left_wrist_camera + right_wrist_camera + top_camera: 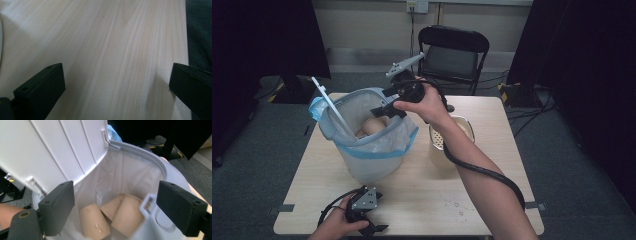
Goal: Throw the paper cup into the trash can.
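Beige paper cups are seen lying at the bottom of the lined bin, which stands on the worktop left of centre with its white lid tipped up at the far left rim. The right gripper is held over the bin mouth, its jaws parted with nothing between them. The left gripper is rested at the near edge of the worktop, jaws wide and empty.

Trouble could be caused by the raised lid: if it were knocked by the gripper or its cable, it might drop onto the jaws. The thin liner could be snagged by a jaw corner and pulled off the rim, and the light bin could be tipped by a sideways push.

Just right of the bin, a cream container is partly hidden by the forearm. A black folding chair is placed beyond the far edge.
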